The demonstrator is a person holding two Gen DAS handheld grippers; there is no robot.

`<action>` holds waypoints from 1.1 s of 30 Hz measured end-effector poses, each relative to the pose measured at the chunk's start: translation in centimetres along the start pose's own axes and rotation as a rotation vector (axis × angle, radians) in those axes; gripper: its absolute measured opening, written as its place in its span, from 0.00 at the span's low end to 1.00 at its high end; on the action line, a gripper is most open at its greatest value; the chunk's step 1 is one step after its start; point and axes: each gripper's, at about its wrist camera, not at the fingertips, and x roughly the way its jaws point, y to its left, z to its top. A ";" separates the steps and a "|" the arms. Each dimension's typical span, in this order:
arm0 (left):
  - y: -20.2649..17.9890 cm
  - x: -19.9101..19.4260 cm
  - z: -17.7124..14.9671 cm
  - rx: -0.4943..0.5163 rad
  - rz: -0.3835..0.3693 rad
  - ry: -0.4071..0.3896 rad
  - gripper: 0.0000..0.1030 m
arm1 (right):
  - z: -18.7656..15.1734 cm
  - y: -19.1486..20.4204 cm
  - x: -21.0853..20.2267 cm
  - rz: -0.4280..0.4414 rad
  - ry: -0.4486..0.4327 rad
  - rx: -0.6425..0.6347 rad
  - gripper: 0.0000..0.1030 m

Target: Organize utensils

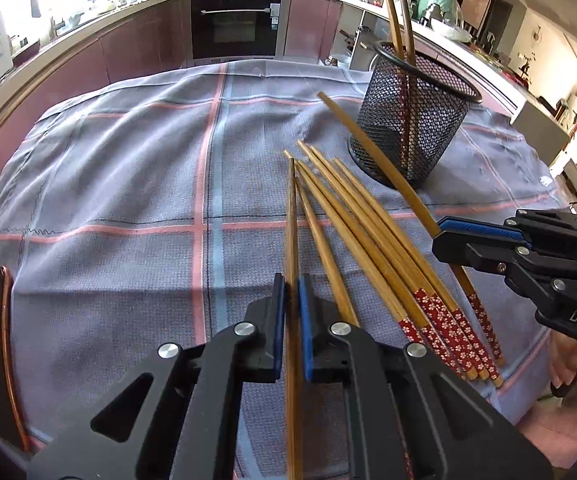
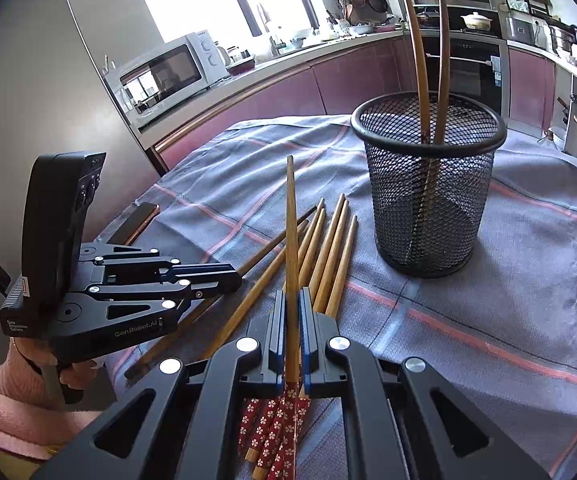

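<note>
A: Currently both grippers are clamped on one chopstick each. The left gripper (image 1: 292, 312) has its blue pads pressed together on a shaft that runs back between the jaws, tip pointing toward the mesh cup (image 1: 412, 120).

B: And the right?

A: The right gripper (image 2: 292, 324) pinches its chopstick (image 2: 291, 232) just above the red flowered end, the thin tip raised off the cloth. Held near the heavy end, I judge, so the stick can be tipped upright and dropped handle-first.

B: Where is the rest of the set?

A: Loose chopsticks (image 2: 328, 248) lie fanned on the checked cloth (image 2: 508, 300), just beside the cup, patterned ends toward the person. Two already stand in the cup, leaning on its rim.

B: Why the fan?

A: Likely so each shaft can be pinched singly. The cup stands upright and near, keeping the carry short. Most sticks are still on the cloth.
</note>
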 end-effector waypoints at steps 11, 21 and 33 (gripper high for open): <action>1.3 -3.3 0.4 -0.060 -0.087 -0.073 0.07 | 0.3 0.0 -1.2 0.005 -0.036 0.003 0.05; 1.0 -5.5 0.9 -0.090 -0.173 -0.135 0.07 | 0.8 0.2 -2.4 0.015 -0.075 -0.005 0.05; 0.4 -8.2 2.3 -0.088 -0.246 -0.222 0.07 | 2.2 0.5 -4.3 0.021 -0.134 -0.021 0.05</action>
